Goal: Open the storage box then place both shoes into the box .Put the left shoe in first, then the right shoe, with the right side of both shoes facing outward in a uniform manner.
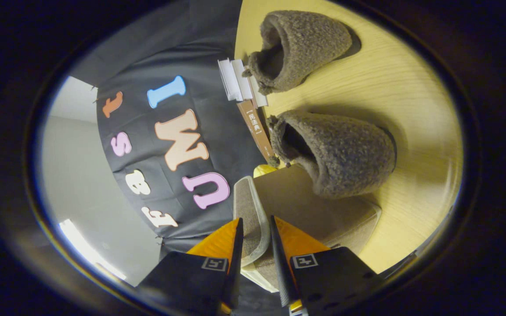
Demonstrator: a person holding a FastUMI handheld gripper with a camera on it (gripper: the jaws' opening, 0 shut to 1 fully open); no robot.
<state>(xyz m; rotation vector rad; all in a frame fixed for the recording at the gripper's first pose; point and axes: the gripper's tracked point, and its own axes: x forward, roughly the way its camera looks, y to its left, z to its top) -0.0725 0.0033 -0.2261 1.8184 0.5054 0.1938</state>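
Here, gripper [255,237] clamped on the raised lid [249,219] of the beige storage box [323,210], one finger on each face of it. Nearer fuzzy brown shoe [338,153] just beyond the box at 1 o'clock, second shoe [299,48] farther along on the wooden tabletop [411,101]. Books [246,94] beside the shoes' heels.
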